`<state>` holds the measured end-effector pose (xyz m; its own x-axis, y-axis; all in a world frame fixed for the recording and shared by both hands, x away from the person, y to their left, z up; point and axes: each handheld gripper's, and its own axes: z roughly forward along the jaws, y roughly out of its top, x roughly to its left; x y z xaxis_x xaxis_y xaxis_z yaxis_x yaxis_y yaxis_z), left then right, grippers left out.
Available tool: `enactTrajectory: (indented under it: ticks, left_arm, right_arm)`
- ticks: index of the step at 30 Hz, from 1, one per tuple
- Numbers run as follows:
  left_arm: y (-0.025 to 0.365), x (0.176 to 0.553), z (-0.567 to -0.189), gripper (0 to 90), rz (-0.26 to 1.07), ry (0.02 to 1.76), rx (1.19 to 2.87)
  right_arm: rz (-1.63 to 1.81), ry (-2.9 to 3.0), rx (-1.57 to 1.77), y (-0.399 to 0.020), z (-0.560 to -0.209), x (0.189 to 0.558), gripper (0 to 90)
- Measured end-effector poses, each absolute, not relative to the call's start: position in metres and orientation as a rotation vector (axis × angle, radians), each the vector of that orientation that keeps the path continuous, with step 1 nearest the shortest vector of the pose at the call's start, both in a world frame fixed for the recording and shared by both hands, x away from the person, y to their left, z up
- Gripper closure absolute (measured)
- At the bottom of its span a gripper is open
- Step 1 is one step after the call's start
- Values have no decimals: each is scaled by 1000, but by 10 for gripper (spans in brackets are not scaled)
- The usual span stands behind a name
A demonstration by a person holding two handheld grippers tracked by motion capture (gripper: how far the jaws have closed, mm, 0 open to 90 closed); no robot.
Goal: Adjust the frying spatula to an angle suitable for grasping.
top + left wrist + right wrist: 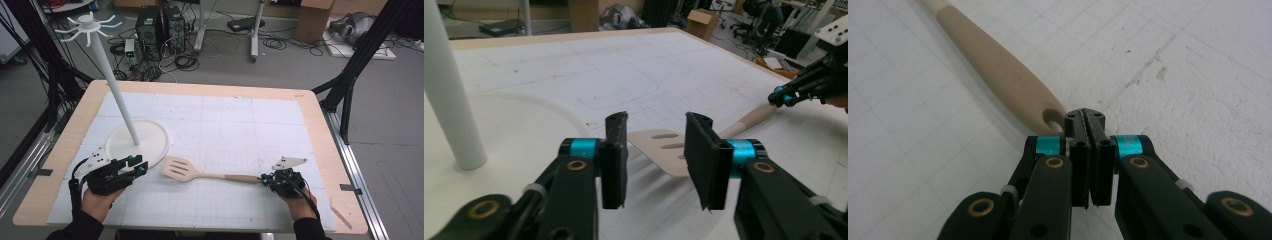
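Spatula point(200, 173) flat on the table point(320, 131), untouched beside the hook stand point(131, 135), nothing hung; left gripper point(656, 160) jaws spread toward its blade, right gripper point(1087, 137) jaws pressed together, empty, at the handle end.

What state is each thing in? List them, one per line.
Left gripper: open, jaws aimed at the spatula's head.
Right gripper: shut, empty, tips at the spatula's handle end.
Spatula: lying flat on the table.
Hook stand: upright, hooks bare.
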<state>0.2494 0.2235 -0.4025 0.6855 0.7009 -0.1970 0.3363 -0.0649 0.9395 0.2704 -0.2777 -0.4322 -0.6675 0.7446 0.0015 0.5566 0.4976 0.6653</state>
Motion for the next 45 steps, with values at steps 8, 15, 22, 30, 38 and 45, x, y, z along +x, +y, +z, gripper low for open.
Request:
enactTrajectory:
  ticks: [8,15,22,30,38,45]
  left_arm:
    - [201,272,-407,713,337,854,1730]
    - [168,278,-418,729,328,798,1856]
    - [163,280,-425,741,315,831,1919]
    - [158,277,-431,747,295,826,1945]
    - [157,270,-433,756,267,805,1971]
    - [152,264,-439,756,243,791,2031]
  right_arm:
    - [1060,2380,1110,-284,-420,261,883]
    - [1075,2366,1123,-290,-420,258,882]
    - [1102,2406,1104,-290,-422,255,883]
    - [1084,2428,1093,-281,-424,262,882]
    - [1050,2405,1105,-276,-425,274,879]
    - [1057,2385,1093,-265,-421,291,870]
